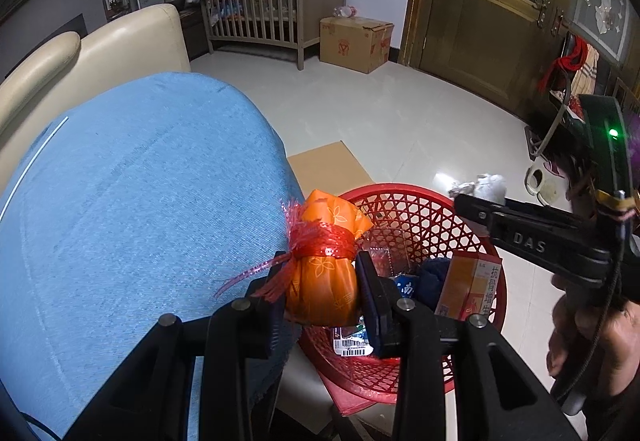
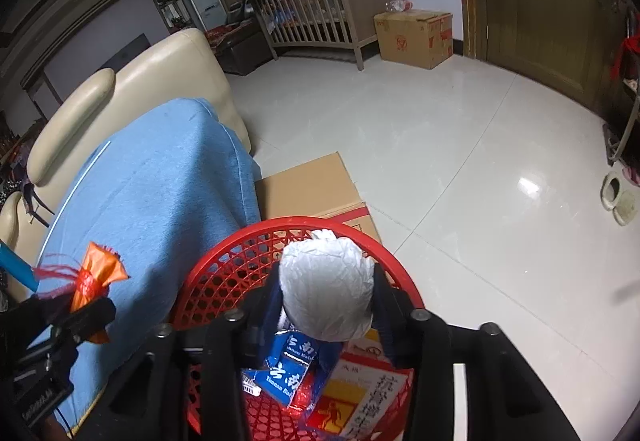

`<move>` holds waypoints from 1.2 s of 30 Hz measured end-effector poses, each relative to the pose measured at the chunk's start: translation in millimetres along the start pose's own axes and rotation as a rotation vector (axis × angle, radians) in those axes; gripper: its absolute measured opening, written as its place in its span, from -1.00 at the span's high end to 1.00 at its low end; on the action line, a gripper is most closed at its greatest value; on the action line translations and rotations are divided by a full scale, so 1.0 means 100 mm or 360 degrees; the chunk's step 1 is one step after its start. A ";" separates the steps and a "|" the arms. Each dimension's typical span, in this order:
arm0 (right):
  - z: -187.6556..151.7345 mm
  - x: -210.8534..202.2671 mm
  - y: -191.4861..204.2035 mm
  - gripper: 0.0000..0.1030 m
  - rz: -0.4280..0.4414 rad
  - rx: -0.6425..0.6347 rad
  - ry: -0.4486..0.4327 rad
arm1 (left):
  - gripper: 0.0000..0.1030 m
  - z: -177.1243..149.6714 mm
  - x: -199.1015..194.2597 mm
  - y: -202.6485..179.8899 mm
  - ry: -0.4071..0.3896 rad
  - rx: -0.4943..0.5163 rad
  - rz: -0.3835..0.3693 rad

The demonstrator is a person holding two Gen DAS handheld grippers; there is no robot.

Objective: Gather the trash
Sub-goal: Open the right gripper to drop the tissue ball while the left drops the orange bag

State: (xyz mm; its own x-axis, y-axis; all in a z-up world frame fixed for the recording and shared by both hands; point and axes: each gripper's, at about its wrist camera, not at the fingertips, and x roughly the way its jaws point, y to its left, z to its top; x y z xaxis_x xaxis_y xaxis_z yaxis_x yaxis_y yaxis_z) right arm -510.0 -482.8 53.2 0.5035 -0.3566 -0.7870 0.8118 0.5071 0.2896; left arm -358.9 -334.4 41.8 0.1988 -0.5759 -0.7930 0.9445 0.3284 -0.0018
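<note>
Two claws in play, one red basket [image 2: 400,273], one piece of trash in each claw. The left claw [image 1: 320,293] is clamped on a single orange wrapped bundle [image 1: 324,281], printed with pale flower outlines and tied round the neck with one red mesh ribbon [image 1: 324,241]; it hangs right at the edge of the blue cushion [image 1: 140,201], just short of the basket's near rim. Over on the right, the right claw [image 2: 328,301] has one crumpled white paper ball [image 2: 326,285] between its fingers, above the basket's middle; whether the pads still press on it I cannot tell.

Inside the basket I count three printed things: one blue packet [image 2: 290,369] with white characters and the letters "Yunnan Bai…", one orange-and-red carton [image 1: 468,289] with a column of Chinese characters down its side, and one white barcode label [image 1: 352,349] near the bottom. The right tool's arm reads "DAS" in the left view, and one green light glows on it.

The basket sits on a flat cardboard box [image 2: 316,185] on the tiled floor [image 2: 460,145], against the cushion's edge. One more cardboard box [image 2: 416,37] stands by the far wall beside one wooden crib [image 2: 320,5].
</note>
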 end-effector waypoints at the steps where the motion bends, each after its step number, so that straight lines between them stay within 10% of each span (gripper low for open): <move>1: 0.01 0.02 -0.01 -0.20 -0.0006 0.0003 0.0006 | 0.32 0.00 0.02 -0.01 0.0007 0.0000 0.0000; 36: 0.15 -0.73 -0.36 -0.30 0.0142 0.0213 -0.0284 | 0.30 -0.01 0.63 -0.45 0.0193 0.0138 -0.0035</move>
State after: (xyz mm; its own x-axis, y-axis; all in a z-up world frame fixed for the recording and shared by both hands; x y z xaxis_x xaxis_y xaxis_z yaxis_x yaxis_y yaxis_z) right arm -571.8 -487.1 108.2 0.6099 -0.4541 -0.6495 0.7876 0.4385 0.4329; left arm -388.6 -384.7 -8.9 0.1499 -0.4860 -0.8610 0.9683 0.2481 0.0285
